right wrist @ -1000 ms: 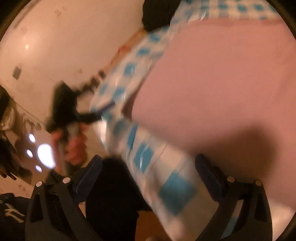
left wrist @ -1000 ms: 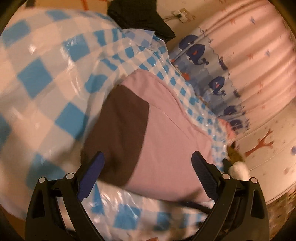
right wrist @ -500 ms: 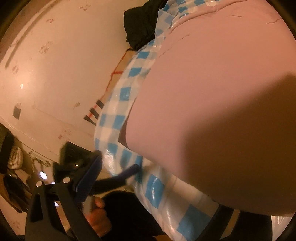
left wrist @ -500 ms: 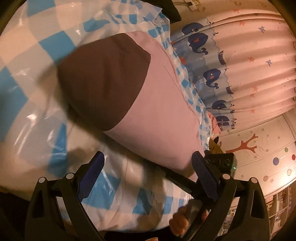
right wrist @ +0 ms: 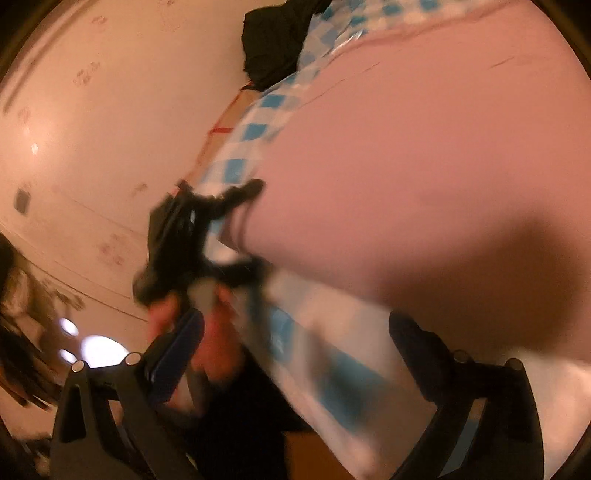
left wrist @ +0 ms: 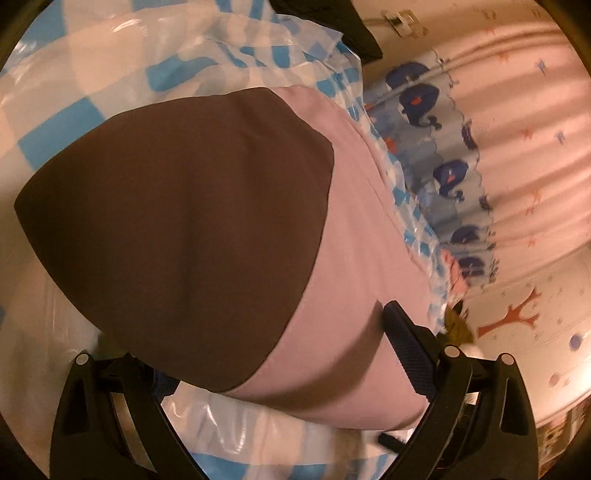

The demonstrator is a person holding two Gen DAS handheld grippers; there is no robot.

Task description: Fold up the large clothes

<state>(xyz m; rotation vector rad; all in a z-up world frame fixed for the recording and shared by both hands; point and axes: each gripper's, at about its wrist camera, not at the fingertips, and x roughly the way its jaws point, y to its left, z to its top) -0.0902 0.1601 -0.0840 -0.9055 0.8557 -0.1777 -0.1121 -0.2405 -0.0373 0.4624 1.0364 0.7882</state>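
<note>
A folded pink garment [left wrist: 369,280] with a dark brown panel [left wrist: 184,229] lies on a blue-and-white checked plastic sheet [left wrist: 110,74]. My left gripper [left wrist: 273,354] is open, its fingers spread on either side of the garment's near edge, with the cloth between and over them; the left finger is hidden under the brown panel. In the right wrist view the same pink garment [right wrist: 424,166] fills the frame. My right gripper [right wrist: 295,339] is open at the sheet's edge [right wrist: 325,369]. The left gripper [right wrist: 199,236] shows there, blurred, at the garment's corner.
A black garment [left wrist: 332,18] lies at the far end of the sheet, also in the right wrist view [right wrist: 277,40]. A whale-print curtain [left wrist: 461,155] hangs on the right. A pale wall [right wrist: 92,129] stands beyond the sheet's edge.
My left gripper has pushed forward onto the garment's near edge, so the cloth now fills its view. My right gripper has stayed open at the sheet's edge.
</note>
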